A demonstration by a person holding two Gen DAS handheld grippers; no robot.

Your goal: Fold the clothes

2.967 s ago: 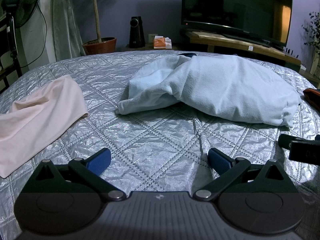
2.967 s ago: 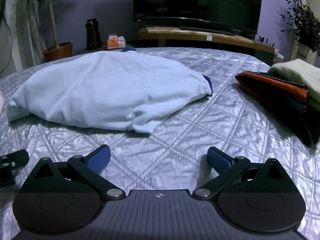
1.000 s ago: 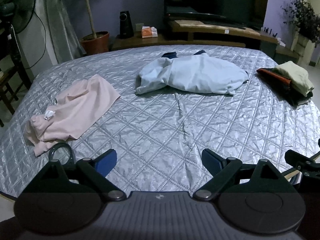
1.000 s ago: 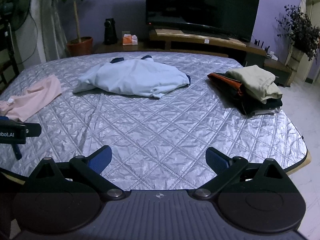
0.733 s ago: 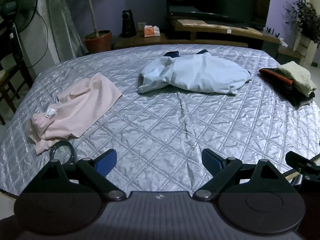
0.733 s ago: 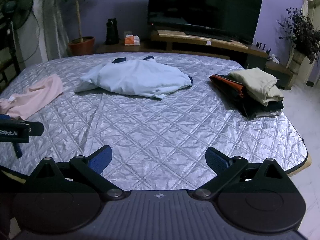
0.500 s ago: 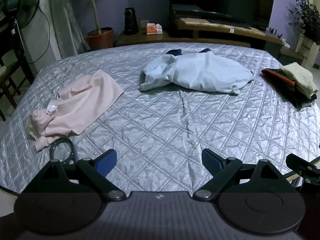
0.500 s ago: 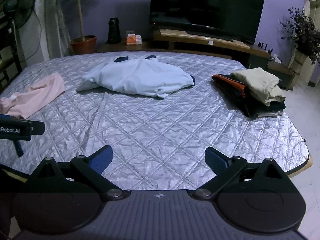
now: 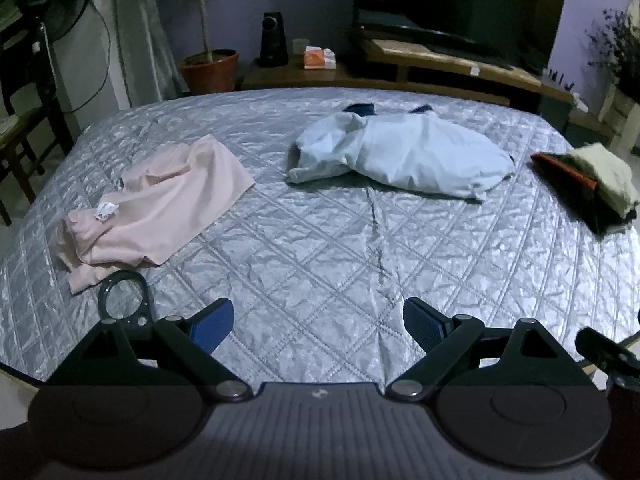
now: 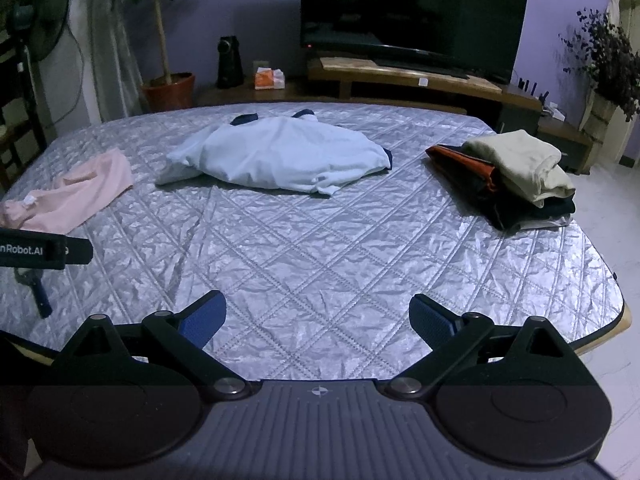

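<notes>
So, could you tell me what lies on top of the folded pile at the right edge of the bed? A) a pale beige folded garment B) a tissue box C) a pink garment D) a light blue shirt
A: the pale beige folded garment rests on the dark pile, over its orange-edged piece.

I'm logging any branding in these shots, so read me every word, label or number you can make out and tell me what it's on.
"nRobot.AI", cut off at the picture's edge: on the black body of the left gripper, seen in the right wrist view.
White tag on the pink garment: too small to read.
Orange box: print too blurred.
</notes>
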